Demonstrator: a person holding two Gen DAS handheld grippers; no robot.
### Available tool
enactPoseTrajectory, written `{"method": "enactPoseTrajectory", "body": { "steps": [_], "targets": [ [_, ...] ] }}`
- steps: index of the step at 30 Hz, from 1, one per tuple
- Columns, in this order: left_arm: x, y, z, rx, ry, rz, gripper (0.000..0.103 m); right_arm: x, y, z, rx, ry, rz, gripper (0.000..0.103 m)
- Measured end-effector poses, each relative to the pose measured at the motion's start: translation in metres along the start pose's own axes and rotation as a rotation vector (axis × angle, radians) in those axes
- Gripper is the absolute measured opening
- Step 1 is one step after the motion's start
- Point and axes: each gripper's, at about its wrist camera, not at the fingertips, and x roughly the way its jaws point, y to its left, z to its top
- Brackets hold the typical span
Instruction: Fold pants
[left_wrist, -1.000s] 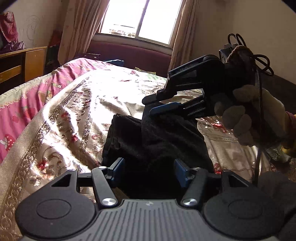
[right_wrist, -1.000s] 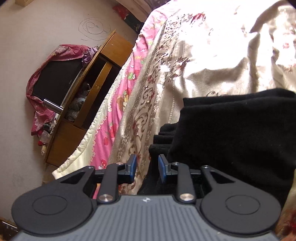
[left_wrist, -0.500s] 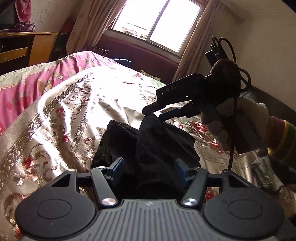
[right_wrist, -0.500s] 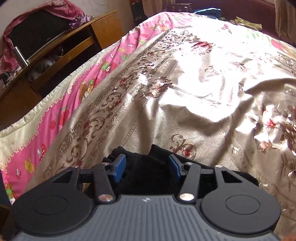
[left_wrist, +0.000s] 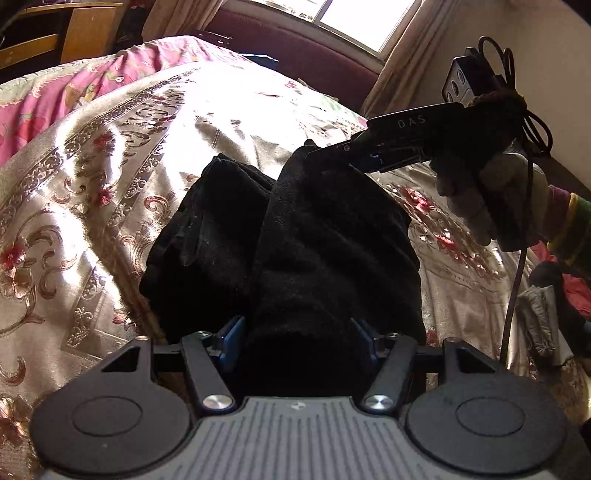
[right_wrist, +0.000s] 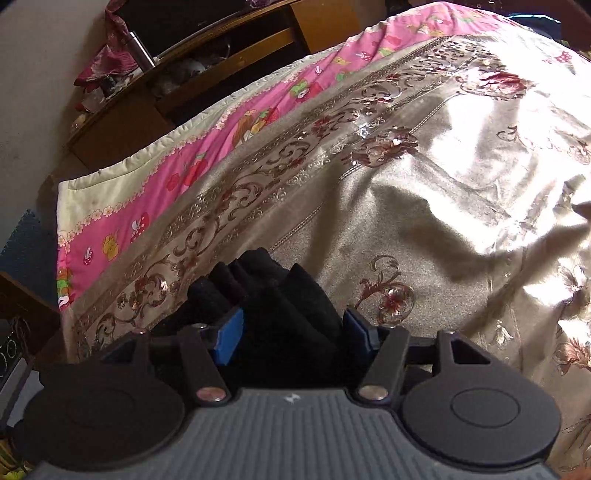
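The black pants (left_wrist: 295, 240) lie bunched in thick folds on the gold floral bedspread (left_wrist: 110, 155). My left gripper (left_wrist: 299, 339) has its jaws wide apart around a raised fold of the pants. My right gripper (right_wrist: 291, 332) also stands with jaws apart and black cloth (right_wrist: 280, 295) between the blue pads. In the left wrist view the right gripper (left_wrist: 332, 151) is at the far top corner of the raised fold, held by a gloved hand (left_wrist: 491, 199). Whether the pads press the cloth is hidden.
A pink quilt (right_wrist: 229, 122) covers the bed's left side. A wooden desk (right_wrist: 207, 70) with clutter stands beyond it. A window (left_wrist: 351, 18) and a dark red headboard (left_wrist: 295, 51) are at the far end. Clothes (left_wrist: 546, 314) lie at the right edge.
Both grippers have lifted and tilted with the fold of pants between their jaws. The right gripper opened wider than one second ago and swung to face across the bed.
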Motion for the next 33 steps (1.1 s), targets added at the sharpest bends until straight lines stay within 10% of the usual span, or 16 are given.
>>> {"method": "enactPoseTrajectory", "body": {
  "steps": [5, 17, 30, 33],
  "targets": [
    [0.002, -0.011, 0.001, 0.046, 0.0, 0.022, 0.05, -0.01, 0.01, -0.005, -0.019, -0.017, -0.035, 0.013],
    [-0.065, -0.007, 0.024, -0.003, -0.168, -0.043, 0.037, -0.079, 0.059, 0.012, -0.024, -0.274, 0.057, 0.009],
    [-0.029, 0.052, 0.009, -0.104, -0.12, 0.079, 0.038, 0.075, 0.016, 0.016, 0.11, -0.197, -0.017, 0.009],
    [-0.025, 0.055, 0.008, -0.091, -0.117, 0.085, 0.042, 0.081, -0.005, 0.008, 0.196, -0.224, 0.023, 0.031]
  ]
}}
